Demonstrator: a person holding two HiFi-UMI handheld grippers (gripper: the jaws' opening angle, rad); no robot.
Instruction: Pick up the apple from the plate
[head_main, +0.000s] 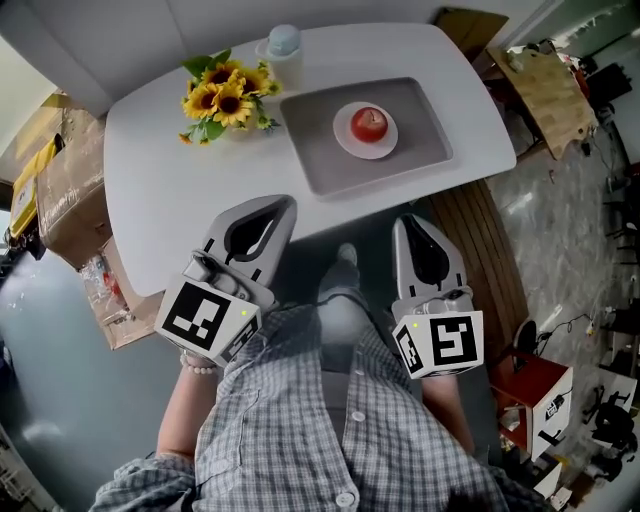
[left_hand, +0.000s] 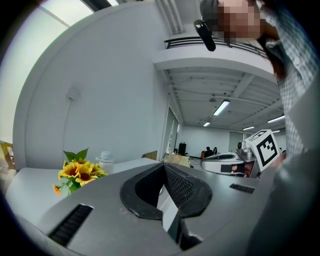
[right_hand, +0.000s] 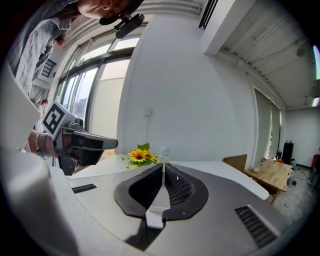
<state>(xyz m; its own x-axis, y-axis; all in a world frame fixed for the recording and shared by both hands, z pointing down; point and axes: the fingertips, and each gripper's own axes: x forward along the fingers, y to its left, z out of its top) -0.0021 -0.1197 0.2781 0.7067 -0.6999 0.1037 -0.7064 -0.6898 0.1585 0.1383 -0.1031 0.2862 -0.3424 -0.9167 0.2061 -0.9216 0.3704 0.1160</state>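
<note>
A red apple (head_main: 368, 123) sits on a small white plate (head_main: 343, 143), which rests on a grey tray (head_main: 420, 115) on the white table (head_main: 160, 190). Both grippers hang short of the table's near edge, in front of the person's plaid shirt. My left gripper (head_main: 285, 201) (left_hand: 163, 164) is shut with nothing between its jaws, its tip over the table edge. My right gripper (head_main: 408, 220) (right_hand: 163, 165) is also shut and empty, just off the edge. The apple is not visible in either gripper view.
A bunch of sunflowers (head_main: 225, 98) (left_hand: 77, 171) (right_hand: 141, 155) and a pale lidded jar (head_main: 283, 45) stand at the table's far left. Cardboard boxes (head_main: 70, 185) sit on the floor at left. A wooden bench (head_main: 485, 255) and a wooden table (head_main: 545, 85) stand at right.
</note>
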